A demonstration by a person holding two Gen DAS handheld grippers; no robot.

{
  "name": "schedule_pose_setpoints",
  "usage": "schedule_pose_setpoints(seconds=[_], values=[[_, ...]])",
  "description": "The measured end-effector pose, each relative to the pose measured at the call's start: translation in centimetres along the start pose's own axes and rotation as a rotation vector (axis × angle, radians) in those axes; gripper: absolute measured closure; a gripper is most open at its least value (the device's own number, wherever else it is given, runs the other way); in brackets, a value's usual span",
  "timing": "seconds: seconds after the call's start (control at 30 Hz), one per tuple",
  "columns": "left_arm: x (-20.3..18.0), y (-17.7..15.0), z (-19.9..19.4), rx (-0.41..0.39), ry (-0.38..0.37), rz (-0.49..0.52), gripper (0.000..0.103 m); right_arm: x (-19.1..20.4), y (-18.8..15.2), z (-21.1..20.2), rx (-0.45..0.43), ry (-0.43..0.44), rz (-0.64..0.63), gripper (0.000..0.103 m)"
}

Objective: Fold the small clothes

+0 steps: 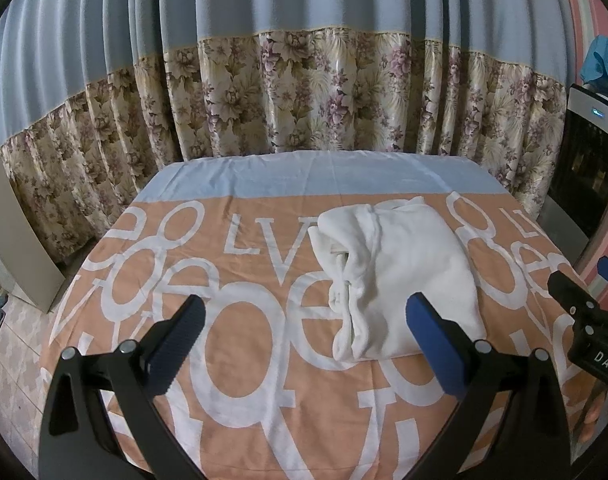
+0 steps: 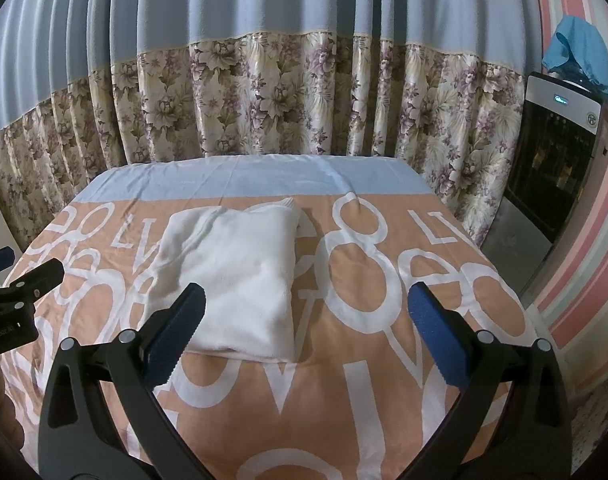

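A white garment point(image 1: 395, 276) lies folded into a compact bundle on the orange and white lettered cloth point(image 1: 232, 360) that covers the table. It also shows in the right wrist view point(image 2: 240, 276). My left gripper point(image 1: 307, 320) is open and empty, held above the cloth just near and left of the bundle. My right gripper point(image 2: 307, 316) is open and empty, near the bundle's front right corner. The right gripper shows at the right edge of the left wrist view point(image 1: 583, 304). The left gripper shows at the left edge of the right wrist view point(image 2: 12, 280).
A blue and floral curtain point(image 1: 304, 92) hangs right behind the table. A dark appliance point(image 2: 551, 168) with a blue cloth point(image 2: 579, 56) on top stands at the right. A striped wall point(image 2: 583, 280) is at the far right. Tiled floor point(image 1: 12, 344) shows at the left.
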State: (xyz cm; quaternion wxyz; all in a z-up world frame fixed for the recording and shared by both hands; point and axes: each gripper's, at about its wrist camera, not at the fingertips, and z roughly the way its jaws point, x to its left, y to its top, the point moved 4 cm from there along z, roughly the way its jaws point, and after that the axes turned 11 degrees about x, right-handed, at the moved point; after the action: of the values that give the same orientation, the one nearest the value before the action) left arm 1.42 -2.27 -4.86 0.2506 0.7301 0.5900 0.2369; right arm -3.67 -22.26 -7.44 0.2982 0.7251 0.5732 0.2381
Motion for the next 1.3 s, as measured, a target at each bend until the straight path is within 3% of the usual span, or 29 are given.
schedule_pose_setpoints(seconds=[1.3], values=[[0.78, -0.32, -0.21, -0.013, 0.004, 0.010, 0.002, -0.53, -0.60, 0.49, 0.003, -0.009, -0.030, 0.003]])
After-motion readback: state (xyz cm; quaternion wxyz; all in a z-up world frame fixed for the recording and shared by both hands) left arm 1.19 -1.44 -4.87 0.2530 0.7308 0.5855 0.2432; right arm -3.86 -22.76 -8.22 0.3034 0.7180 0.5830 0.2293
